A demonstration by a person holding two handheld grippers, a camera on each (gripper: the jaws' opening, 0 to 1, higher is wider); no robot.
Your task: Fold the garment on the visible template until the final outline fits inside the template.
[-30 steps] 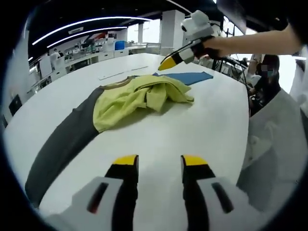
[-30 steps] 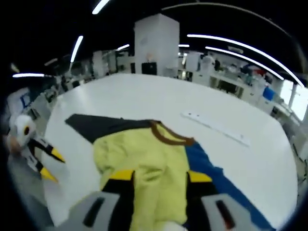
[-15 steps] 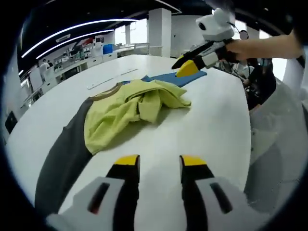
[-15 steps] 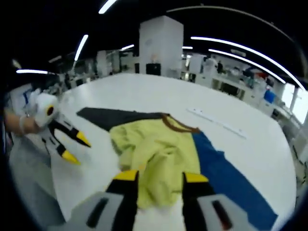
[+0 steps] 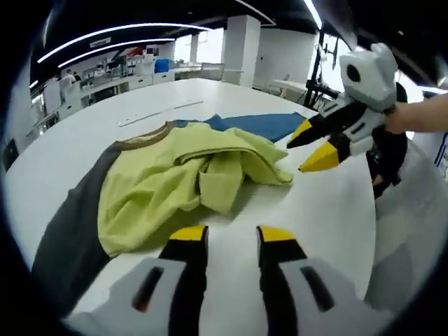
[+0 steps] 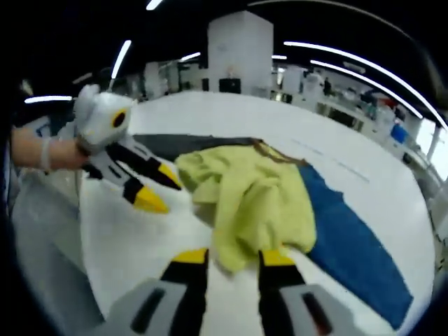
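Shirt (image 5: 189,175) (yellow, with gray and blue sleeves) lies crumpled on a white table (image 5: 322,210), left gripper (image 5: 222,235) and right gripper (image 6: 233,257) both parted, empty.

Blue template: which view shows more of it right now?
The right gripper view: the blue template runs as a long strip along the yellow garment. The left gripper view shows just a far patch behind the garment.
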